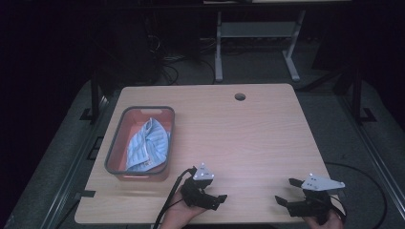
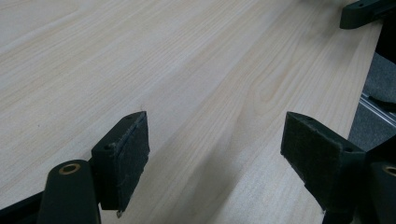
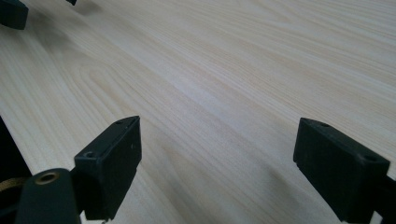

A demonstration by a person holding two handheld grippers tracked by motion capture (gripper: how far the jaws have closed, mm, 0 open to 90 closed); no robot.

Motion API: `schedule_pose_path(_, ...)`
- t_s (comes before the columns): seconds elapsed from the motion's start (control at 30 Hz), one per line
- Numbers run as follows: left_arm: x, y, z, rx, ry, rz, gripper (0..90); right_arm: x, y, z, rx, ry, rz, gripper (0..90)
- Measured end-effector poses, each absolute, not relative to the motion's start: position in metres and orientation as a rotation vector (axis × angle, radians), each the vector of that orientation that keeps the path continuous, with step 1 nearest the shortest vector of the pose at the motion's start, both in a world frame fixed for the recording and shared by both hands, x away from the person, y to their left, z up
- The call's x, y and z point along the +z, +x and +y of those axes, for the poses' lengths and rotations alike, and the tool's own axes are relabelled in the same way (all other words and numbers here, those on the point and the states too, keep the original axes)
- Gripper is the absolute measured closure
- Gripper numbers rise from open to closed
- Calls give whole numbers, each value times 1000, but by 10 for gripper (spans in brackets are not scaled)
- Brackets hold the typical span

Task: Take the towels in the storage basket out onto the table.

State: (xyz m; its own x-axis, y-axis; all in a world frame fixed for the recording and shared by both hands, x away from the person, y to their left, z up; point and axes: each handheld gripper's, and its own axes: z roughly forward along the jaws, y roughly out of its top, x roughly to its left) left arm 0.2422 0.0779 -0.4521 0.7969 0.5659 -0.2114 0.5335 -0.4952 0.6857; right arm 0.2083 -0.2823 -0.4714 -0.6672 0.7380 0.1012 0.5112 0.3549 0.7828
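Your left hand-held gripper [image 1: 214, 194] and right hand-held gripper [image 1: 285, 191] rest low at the near edge of the tabletop [image 1: 248, 138], well apart from each other, each with its jaws spread wide and nothing between them. In the left gripper view the pads [image 2: 133, 154] stand over bare wood; the right gripper view shows the same plain grain between its own jaws.

Farther back on your left sits a grey-rimmed basket [image 1: 114, 143], near the tabletop's left edge, with a blue striped cloth [image 1: 150, 145] crumpled inside it. The cloth lies wholly within the walls, bunched toward the middle and right of the basket.

By the look of it, no grasp is under way: both tools sit parked, and the cloth is either stowed or waiting to be lifted out. If you go for it, the left gripper is the nearer one; it must rise over the near wall before dropping onto the folds.

The middle and right of the tabletop lie open, with a small round hole [image 1: 240, 97] near the far edge. Mind the near edge under your wrists and the trailing cable [image 1: 167, 205].
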Motion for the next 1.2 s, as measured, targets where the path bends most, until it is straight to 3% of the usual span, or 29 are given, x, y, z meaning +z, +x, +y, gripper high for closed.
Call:
schedule_pose_path(0.47, -452, 247, 75, 52, 2211, 828, 238, -472, 208, -283, 1214, 1129, 2344, 146)
schedule_pose_path(1.2, -403, 298, 72, 59, 2249, 898, 213, -470, 208, -284, 1219, 1129, 2332, 145)
